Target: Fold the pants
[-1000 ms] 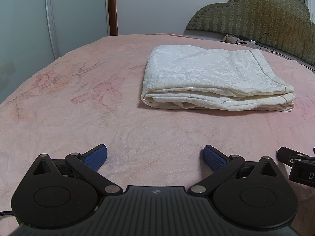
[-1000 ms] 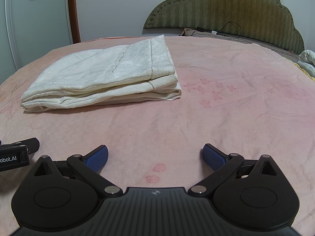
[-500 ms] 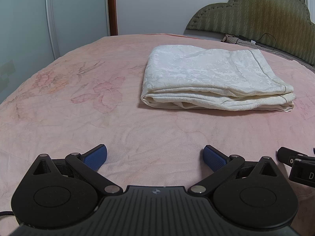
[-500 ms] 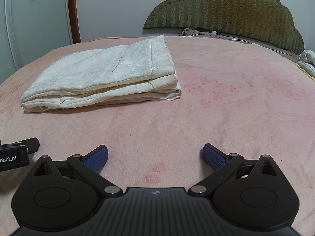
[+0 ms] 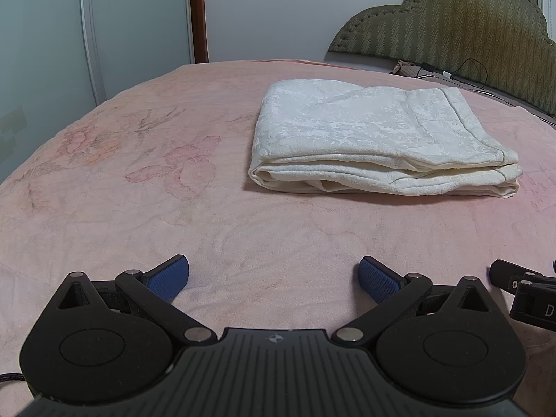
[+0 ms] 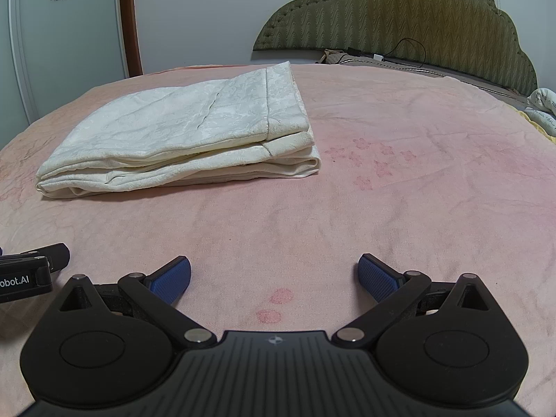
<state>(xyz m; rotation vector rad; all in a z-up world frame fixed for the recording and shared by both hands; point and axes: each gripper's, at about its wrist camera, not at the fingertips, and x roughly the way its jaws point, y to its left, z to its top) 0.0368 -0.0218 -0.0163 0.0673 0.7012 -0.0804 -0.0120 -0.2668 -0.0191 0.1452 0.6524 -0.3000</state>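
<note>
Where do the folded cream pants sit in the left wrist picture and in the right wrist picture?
Left wrist: folded cream pants right of centre, beyond the open left gripper.
Right wrist: pants left of centre, beyond the open right gripper.
Shared landmark: the green scalloped headboard behind the pink bedspread.

Pants: cream damask-look cloth, faint sheen. Bedspread: pink matt fleece (soft nap). Headboard: quilted olive fabric.

The left gripper and right gripper sit low, side by side, jaws spread wide and empty.
</note>
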